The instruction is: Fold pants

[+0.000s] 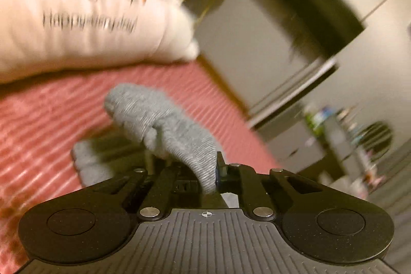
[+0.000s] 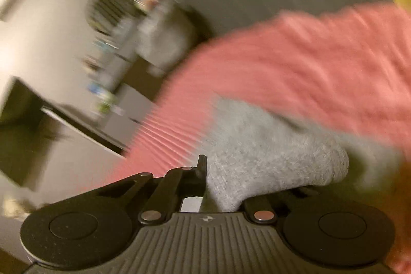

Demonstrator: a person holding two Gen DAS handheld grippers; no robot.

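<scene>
the left tongs [image 1: 214, 171] are clenched on a fold of the grey ribbed pants [image 1: 164, 125], the knit bunched between the black fingers and rising in a hump ahead of them. the rest of the cloth hangs down toward the pink striped bedspread [image 1: 51, 114] — a second grey edge lies on it at lower left. a white pillow [image 1: 77, 25] with blurred dark lettering rests on the bed behind. in the right wrist view the right tongs [image 2: 205, 176] are likewise clamped on the grey pants [image 2: 269, 158], the fabric draped over the right-hand finger and spreading away over the pink bedspread [image 2: 308, 63]. both views are smeared — a dark screen [image 1: 308, 9] on the wall and a cluttered shelf [image 2: 120, 63] show only vaguely.
</scene>
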